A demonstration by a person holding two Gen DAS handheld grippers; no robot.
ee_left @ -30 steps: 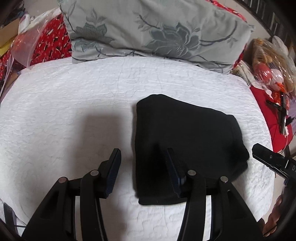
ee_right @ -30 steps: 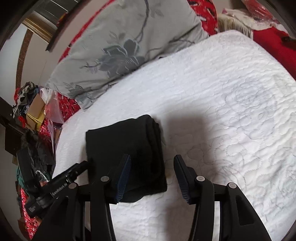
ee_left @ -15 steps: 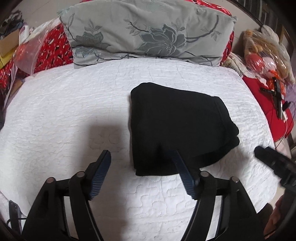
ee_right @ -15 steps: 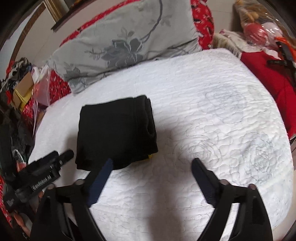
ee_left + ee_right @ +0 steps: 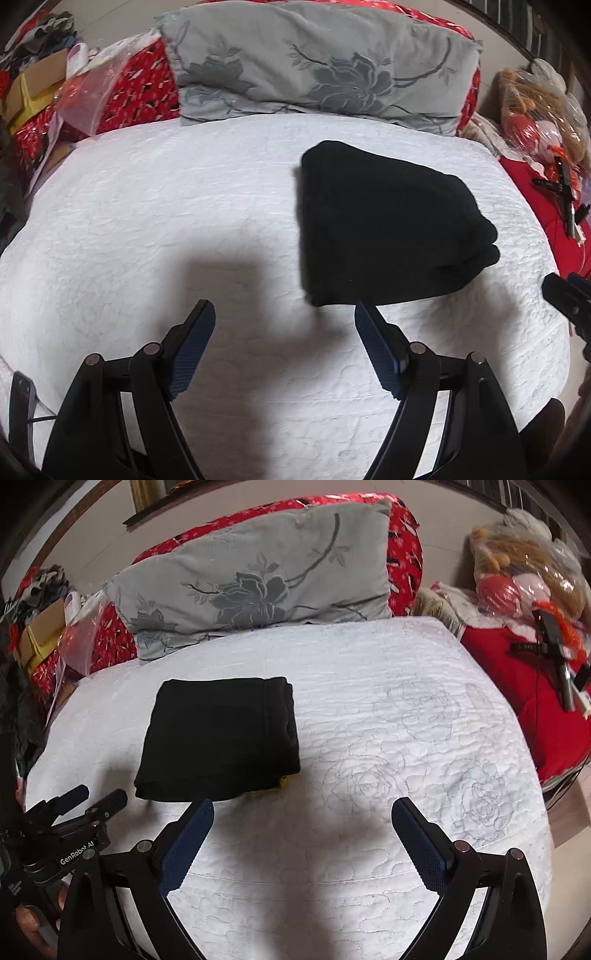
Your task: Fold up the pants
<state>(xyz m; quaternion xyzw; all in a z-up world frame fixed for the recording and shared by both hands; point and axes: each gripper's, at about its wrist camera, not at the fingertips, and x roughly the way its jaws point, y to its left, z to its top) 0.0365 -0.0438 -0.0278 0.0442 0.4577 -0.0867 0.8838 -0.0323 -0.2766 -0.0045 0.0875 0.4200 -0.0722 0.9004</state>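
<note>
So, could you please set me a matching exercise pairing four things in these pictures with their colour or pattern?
Things:
1. pants
2. pillow
3. quilt
4. gripper pads

Descriptions:
A. white, stitched with roses
B. dark blue, ribbed
C. black, folded into a neat block
D. grey, with a flower print

Pairs: 1-C, 2-D, 3-A, 4-B
</note>
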